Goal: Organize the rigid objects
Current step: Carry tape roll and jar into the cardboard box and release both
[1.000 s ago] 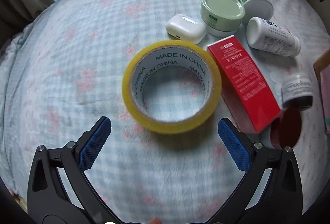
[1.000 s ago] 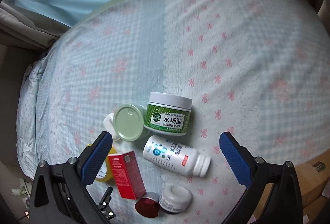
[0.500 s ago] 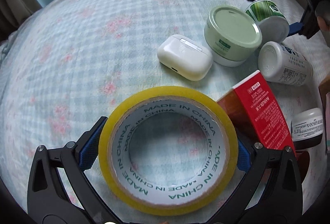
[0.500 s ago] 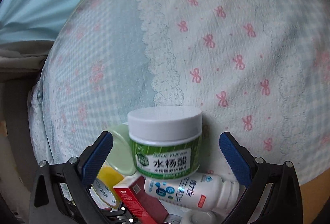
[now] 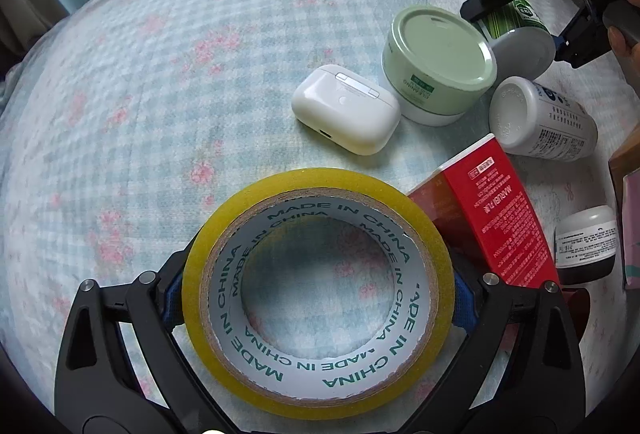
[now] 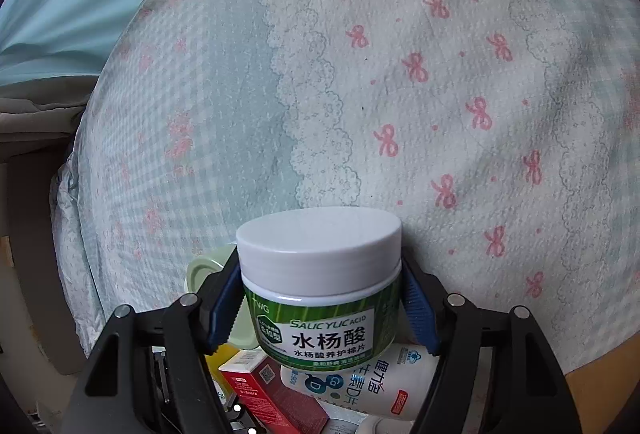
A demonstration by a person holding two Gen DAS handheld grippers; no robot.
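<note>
The left gripper [image 5: 318, 286] pinches one yellow tape roll [image 5: 318, 290] flat on the bedspread [image 5: 160, 74]; the right gripper [image 6: 322, 308] clamps one green-labelled jar [image 6: 320, 286]. Right of the tape: one earbud case [image 5: 346, 108], one green-lidded tin [image 5: 438, 62], one red box [image 5: 500, 222], two white bottles, partly cut off.

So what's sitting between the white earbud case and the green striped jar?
The pale green lidded tin sits between the earbud case and the striped jar, seen in the left wrist view.

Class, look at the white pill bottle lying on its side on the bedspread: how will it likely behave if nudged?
The white pill bottle is round and on its side, so it probably rolls. The soft bedspread may slow it. It looks rigid, so unlikely to deform.
</note>
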